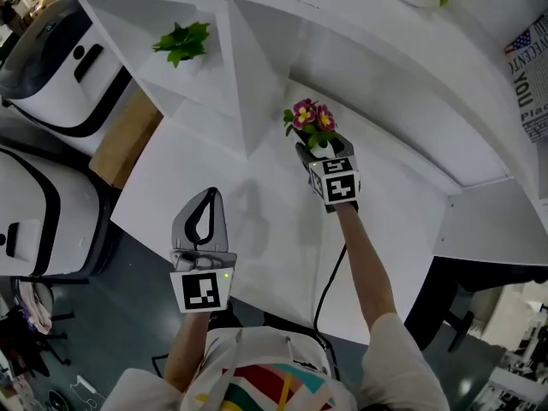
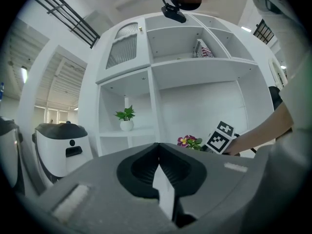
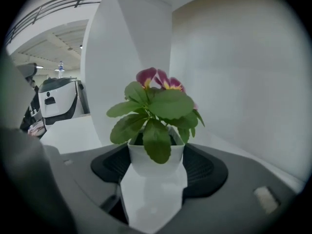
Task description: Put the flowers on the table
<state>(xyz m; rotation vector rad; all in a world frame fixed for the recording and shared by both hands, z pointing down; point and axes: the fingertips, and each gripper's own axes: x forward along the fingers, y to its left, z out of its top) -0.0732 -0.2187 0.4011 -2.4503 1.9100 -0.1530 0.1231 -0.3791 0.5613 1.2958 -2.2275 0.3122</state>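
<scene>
White machines [image 1: 53, 67] with black trim stand at the far left, off the edge of the white table [image 1: 265, 264]. Just right of them, a small green plant [image 1: 181, 41] sits in a compartment of the shelf [image 1: 214, 84].

Nearer the person, over the table's near edge, the left gripper [image 1: 208, 197] hangs with its jaws pressed together tip to tip and nothing between them.

Further right are the flowers [image 1: 312, 116], pink and yellow blooms over broad green leaves in a small white pot [image 3: 155, 165]. The right gripper [image 1: 317, 148] pinches this pot, one ribbed jaw against each side, with blooms and leaves rising above the jaws. The flowers are over the far part of the table, close to the white wall [image 3: 234, 82] behind it. I cannot tell whether the pot's base touches the table.

At the far right a newspaper [image 1: 529, 80] lies on the shelf.
</scene>
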